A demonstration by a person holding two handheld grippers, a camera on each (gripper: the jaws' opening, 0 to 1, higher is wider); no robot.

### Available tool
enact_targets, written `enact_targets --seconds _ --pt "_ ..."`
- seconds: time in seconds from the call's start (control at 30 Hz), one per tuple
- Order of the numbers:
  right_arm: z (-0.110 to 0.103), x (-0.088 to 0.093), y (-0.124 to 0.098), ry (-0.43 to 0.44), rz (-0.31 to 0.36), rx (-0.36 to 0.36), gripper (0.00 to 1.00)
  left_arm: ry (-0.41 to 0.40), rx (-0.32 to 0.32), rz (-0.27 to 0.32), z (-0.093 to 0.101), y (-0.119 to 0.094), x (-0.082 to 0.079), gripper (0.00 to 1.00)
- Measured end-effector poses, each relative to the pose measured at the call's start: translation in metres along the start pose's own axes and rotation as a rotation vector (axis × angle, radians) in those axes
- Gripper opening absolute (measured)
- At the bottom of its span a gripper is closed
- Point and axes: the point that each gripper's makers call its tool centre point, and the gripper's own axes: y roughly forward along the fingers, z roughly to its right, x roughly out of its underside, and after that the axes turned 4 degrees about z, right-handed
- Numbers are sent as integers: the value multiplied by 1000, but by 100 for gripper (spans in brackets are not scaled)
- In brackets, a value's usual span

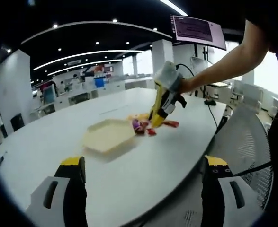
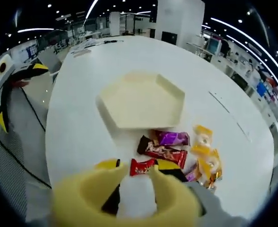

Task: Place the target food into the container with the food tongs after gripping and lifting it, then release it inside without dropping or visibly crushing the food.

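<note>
Yellow tongs [image 2: 129, 196] sit nearest the lens in the right gripper view, their two broad tips spread apart over a small red wrapped candy [image 2: 142, 166] that lies on the white surface [image 2: 77, 127] between them, not clearly pinched. Whether the right claw [image 2: 136, 182] itself is wide or narrow cannot be told — the tongs cover it. From left to right in that view: the left claw [image 2: 4, 90] hangs off the surface's left edge, the pale hexagonal container [image 2: 141, 99] lies in the middle with nothing in it, and just near of it a cluster of wrapped sweets spreads rightward — a dark red bar [image 2: 163, 153], a purple packet [image 2: 173, 138], then yellow-wrapped pieces [image 2: 207, 156].

Seen from the left gripper view, the left claw [image 1: 143, 187] stands wide, holding nothing, its two jaws near the surface's [image 1: 58, 142] near edge. Beyond them lies the container [image 1: 108, 135], and just right of it the right claw [image 1: 160, 116] with the tongs leans down into the sweets [image 1: 143, 126], a person's arm [image 1: 219, 66] reaching in from the right. Desks and a screen [image 1: 198, 30] stand far behind.
</note>
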Motion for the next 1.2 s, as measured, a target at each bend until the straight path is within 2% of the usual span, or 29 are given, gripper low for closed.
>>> enact_targets --seconds 0.2,0.3,0.43,0.63,0.73,0.87,0.97,1.07,1.2 --pt "5 3 15 -9 -26 0 29 -12 -4 1 2 0 0 99" --pt "7 12 20 -54 -81 4 29 -17 -6 1 2 0 0 99" --pt "5 14 25 -59 -88 -4 27 -31 -10 6 1 0 -1 99" --pt "7 12 22 -24 -79 13 22 -31 -2 0 2 0 0 99" --pt "8 8 17 31 -59 26 21 -33 1 -1 3 0 1 98" --pt "8 -4 6 51 -30 25 21 -38 7 -1 4 0 1 97" --pt "8 -20 -8 58 7 33 21 -39 14 -1 6 0 1 97" --pt "7 -39 -21 43 46 39 21 -38 19 1 6 0 1 96" --pt "10 -72 -41 13 106 56 22 -39 22 7 7 0 0 95"
